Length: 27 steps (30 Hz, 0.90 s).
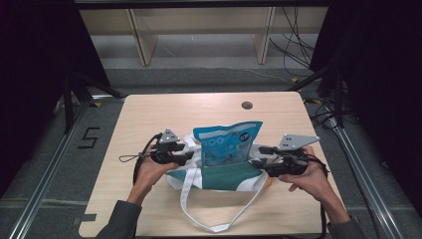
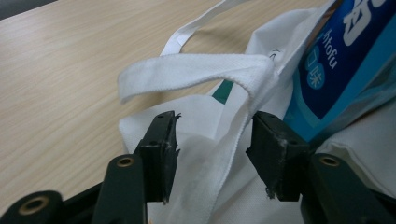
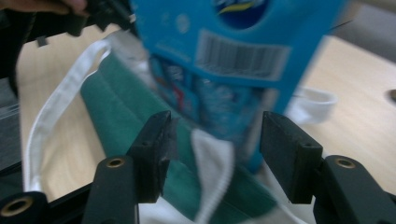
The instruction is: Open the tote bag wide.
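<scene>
Blue snack pouch stands in a white-and-green tote bag mid-bench; its lower half is hidden inside. Right gripper view is blurred but shows a barcode. Left gripper jaws spread around the bag's white strap; right gripper jaws spread around the rim.

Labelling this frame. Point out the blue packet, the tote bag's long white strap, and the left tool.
blue packet (image 1: 227, 142): high view, its printed front.
white strap (image 1: 219, 227): high view, bottom of the loop lying on the table.
left tool (image 2: 212, 156): left gripper view, midway between its tips.
</scene>
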Each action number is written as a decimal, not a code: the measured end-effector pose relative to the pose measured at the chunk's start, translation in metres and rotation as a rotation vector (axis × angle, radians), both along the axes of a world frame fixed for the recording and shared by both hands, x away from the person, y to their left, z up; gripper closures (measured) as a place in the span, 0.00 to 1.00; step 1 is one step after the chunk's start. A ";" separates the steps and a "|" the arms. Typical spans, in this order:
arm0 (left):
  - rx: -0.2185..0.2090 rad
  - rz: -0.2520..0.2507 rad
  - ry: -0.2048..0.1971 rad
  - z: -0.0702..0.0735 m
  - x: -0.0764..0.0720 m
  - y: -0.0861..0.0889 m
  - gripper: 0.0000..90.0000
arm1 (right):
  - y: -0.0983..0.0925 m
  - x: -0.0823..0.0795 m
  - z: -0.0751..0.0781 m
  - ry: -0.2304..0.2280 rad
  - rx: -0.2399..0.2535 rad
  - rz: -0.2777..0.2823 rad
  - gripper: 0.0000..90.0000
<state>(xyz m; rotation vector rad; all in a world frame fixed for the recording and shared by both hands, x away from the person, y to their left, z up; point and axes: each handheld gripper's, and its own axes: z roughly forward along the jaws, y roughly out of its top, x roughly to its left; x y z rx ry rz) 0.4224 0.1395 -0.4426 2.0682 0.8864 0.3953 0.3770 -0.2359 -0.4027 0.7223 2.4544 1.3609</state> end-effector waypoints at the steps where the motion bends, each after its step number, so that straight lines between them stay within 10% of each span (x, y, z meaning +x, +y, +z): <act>1: -0.029 0.007 0.019 -0.001 0.001 -0.001 0.59 | 0.005 0.002 -0.003 0.004 -0.003 0.006 0.49; 6: -0.127 0.064 -0.011 -0.003 0.007 -0.003 0.75 | 0.023 0.010 -0.017 0.046 -0.045 0.077 0.54; 10: -0.220 0.123 -0.019 0.004 0.015 -0.001 0.91 | 0.016 -0.001 -0.020 0.024 -0.138 0.160 0.80; 24: 0.010 0.143 0.104 -0.034 0.064 -0.009 0.96 | 0.014 -0.039 -0.062 0.125 -0.261 0.234 0.93; 27: -0.034 0.168 0.157 -0.060 0.068 -0.013 0.96 | 0.017 -0.037 -0.077 0.132 -0.287 0.254 0.93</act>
